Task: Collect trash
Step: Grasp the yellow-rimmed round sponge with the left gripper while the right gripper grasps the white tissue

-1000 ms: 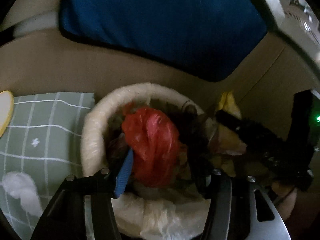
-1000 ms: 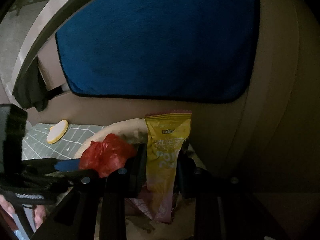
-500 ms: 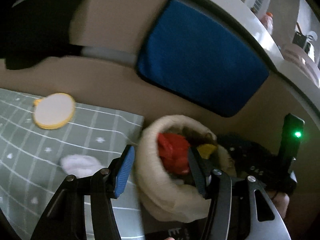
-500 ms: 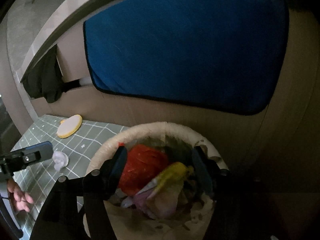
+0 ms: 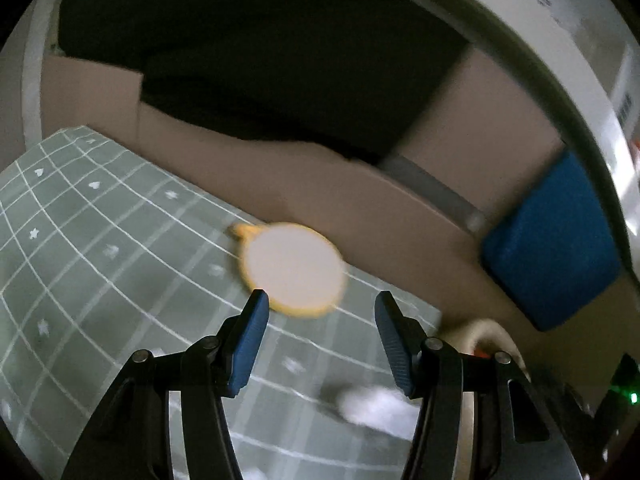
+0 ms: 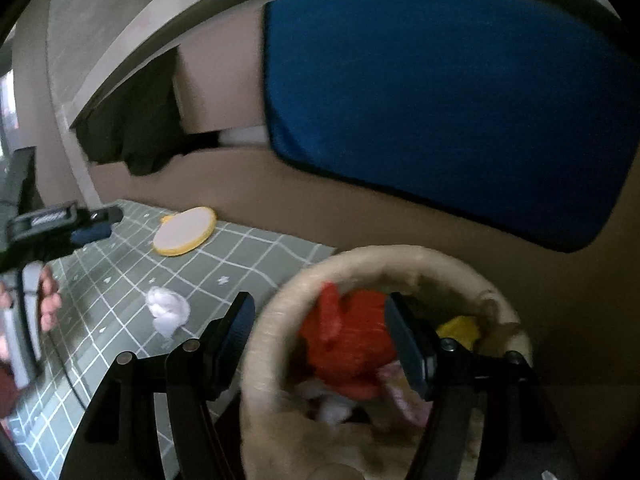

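Trash: crumpled white tissue wad [image 6: 167, 311], soft and lumpy, lies on grey-green checked cloth with thin white grid lines [image 6: 120, 276]; blurred white in the left wrist view [image 5: 376, 406], low between the fingers
Left gripper [image 5: 320, 340]: black frame, blue ribbed pads [image 5: 250, 342], jaws wide apart, nothing between them; hovers over the cloth, pointing at the disc
Right gripper [image 6: 326, 344]: black frame, dark blue pads [image 6: 408, 350], jaws spread wide and empty; they opened within the past second, no further in its last half; held over the bin
Bin: round cream woven-fibre basket with thick rolled rim [image 6: 260, 336], stands just right of the cloth; rim edge shows in the left view [image 5: 486, 330]
Bin contents: crinkled red plastic bag [image 6: 348, 344], yellow snack wrapper [image 6: 460, 330], pale pink and white scraps, blurred
Disc: flat round white pad with yellow-orange rim and small tab [image 5: 294, 268], lies on the cloth near its far edge, well apart from the tissue [image 6: 185, 231]
Hand [image 6: 46, 300]: person's fingers wrap the left gripper's handle, at the right view's left edge
Backdrop: smooth tan panel [image 6: 280, 208]; deep blue plush rounded-corner cushion [image 6: 440, 100] leans on it
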`<state>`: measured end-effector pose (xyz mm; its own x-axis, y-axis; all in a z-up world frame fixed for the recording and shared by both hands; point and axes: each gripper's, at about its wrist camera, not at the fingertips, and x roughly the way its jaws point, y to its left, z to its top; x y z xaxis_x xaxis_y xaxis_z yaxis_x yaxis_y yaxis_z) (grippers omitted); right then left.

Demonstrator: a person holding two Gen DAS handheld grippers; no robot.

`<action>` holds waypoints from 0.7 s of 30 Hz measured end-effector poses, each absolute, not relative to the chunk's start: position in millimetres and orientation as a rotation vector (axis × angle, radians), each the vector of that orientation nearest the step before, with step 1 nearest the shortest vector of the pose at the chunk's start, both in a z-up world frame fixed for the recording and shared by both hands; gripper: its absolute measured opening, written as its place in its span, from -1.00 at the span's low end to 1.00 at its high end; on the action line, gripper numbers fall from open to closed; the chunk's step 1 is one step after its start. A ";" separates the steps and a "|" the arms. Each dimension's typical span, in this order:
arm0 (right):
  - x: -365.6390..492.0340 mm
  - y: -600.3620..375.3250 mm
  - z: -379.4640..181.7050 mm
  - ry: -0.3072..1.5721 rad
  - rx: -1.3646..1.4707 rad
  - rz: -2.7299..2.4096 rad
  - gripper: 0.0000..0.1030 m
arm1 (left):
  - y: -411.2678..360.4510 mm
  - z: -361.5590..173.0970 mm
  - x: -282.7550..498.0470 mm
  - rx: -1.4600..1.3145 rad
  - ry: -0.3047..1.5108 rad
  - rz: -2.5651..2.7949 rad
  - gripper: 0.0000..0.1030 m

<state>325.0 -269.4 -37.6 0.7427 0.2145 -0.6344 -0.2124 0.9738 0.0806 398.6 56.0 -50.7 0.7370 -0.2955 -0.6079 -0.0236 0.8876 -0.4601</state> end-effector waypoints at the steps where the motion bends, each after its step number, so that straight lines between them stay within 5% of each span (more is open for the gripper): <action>1: 326.4 -266.0 -38.5 0.697 0.005 0.243 0.26 | 64.6 -56.3 407.1 -0.475 0.747 -0.163 0.08; 13: 350.6 -214.7 -52.2 0.738 0.018 0.344 0.23 | 84.2 -106.5 482.9 -0.495 0.871 -0.160 0.05; 21: 361.8 -181.0 -67.7 0.807 -0.018 0.501 0.21 | 81.0 -119.3 500.0 -0.452 0.905 -0.099 -0.61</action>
